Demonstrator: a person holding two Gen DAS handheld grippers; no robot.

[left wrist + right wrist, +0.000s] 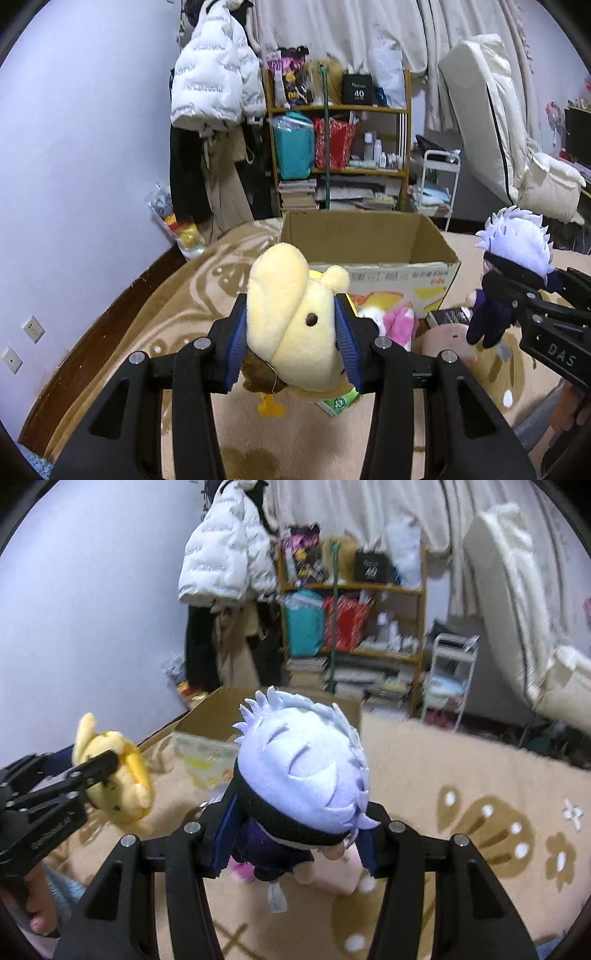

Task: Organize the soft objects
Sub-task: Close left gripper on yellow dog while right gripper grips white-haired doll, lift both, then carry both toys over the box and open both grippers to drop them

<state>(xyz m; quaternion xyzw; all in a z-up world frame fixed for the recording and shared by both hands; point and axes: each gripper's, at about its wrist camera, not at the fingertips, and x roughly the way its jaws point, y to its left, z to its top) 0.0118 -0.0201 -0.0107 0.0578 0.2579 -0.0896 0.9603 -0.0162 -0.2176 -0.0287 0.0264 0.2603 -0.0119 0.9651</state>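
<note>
My left gripper (291, 332) is shut on a yellow plush toy (291, 325) and holds it above the carpet, just in front of an open cardboard box (369, 240). My right gripper (295, 830) is shut on a white-haired plush doll (303, 771) in dark clothes, held in the air. The doll also shows in the left wrist view (513, 266), to the right of the box. The yellow plush shows in the right wrist view (118, 775), at the left. The box (207, 716) lies beyond both toys.
A pink and white plush (395, 325), a pink pillow (447, 339) and a green packet (340, 402) lie on the beige patterned carpet (184, 314) by the box. Behind stand a cluttered wooden shelf (340, 147), hanging coats (214, 92), a white trolley (439, 184) and a folded mattress (487, 122).
</note>
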